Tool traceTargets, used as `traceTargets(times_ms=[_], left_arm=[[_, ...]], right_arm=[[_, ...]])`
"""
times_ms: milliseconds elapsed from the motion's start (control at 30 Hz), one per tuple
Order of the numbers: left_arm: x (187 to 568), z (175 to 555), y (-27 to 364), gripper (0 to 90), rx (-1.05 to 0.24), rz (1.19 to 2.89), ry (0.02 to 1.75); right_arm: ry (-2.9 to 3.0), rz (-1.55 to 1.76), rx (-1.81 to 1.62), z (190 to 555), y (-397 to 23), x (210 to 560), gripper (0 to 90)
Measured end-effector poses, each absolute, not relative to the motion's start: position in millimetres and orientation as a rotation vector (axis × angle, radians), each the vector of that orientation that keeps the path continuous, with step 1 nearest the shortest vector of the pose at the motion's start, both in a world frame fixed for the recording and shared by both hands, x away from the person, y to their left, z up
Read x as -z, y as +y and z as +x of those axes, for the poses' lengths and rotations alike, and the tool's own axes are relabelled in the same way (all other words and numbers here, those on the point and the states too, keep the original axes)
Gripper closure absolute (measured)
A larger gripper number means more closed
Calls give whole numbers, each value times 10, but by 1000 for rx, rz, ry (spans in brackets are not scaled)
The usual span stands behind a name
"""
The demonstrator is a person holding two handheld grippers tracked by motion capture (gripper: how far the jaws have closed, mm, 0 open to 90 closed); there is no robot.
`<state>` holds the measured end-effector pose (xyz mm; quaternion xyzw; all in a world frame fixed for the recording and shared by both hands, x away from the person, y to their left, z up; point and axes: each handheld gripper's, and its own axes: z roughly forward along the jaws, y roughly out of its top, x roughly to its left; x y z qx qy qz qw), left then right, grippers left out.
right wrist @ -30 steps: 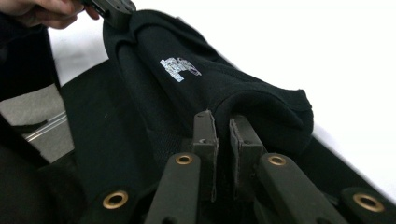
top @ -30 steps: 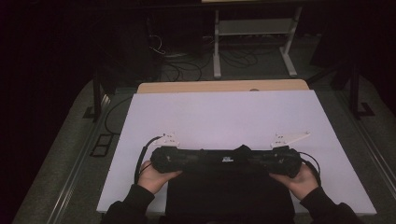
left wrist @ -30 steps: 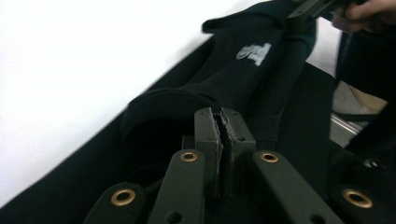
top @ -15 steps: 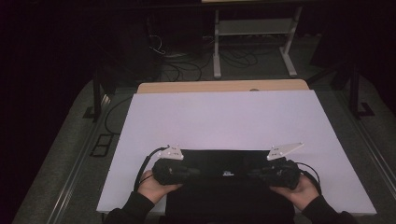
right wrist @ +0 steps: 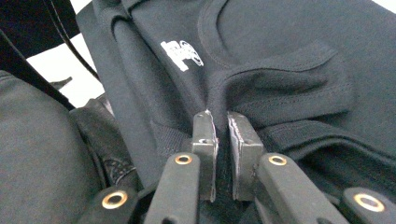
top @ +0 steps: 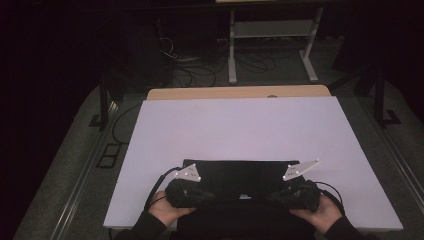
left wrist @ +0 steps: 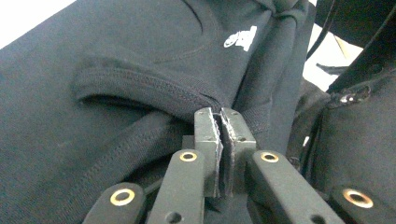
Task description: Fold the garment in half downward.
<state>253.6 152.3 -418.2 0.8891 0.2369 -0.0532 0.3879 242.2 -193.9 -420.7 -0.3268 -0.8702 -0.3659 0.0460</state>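
While you look down from the high view, your left gripper [top: 200, 191] and right gripper [top: 282, 192] sit at the near edge of the white table [top: 240, 130], each clamped on a corner of the black garment [top: 240, 177]. It lies as a flat dark rectangle between them, its near part lost in shadow against your sleeves. Compared with a second ago, both hands sit lower and nearer you, and more cloth lies spread on the board.

From the left gripper view, the ridged pads are pressed together on a fold of soft knit — a stitched hem [left wrist: 140, 88] curves just above them, and a small white logo [left wrist: 240, 38] shows beyond.

From the right gripper view, the jaws pinch a bunched ridge of the same jersey; a rounded seam [right wrist: 224, 51] arcs above, cut off at the top edge.
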Motion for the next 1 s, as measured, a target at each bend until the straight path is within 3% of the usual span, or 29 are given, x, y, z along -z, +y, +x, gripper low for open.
traceTargets(times_ms=[233,533,867,1000], left_arm=[[4200,2511,1525,845,155,2279,608],[4209,2505,1553,781,176,2273,621],[4183,2504,1624,514,142,2242,653],[4166,2510,1650,387,104,2228,670]], right_arm=[[-2643,-999,1081,2387,-1934,4247,797],[-2611,-1075,1102,2399,-1988,4244,616],[-2622,-1090,1137,2375,-2051,4190,457],[-2635,-1105,1159,2381,-2093,4164,356]])
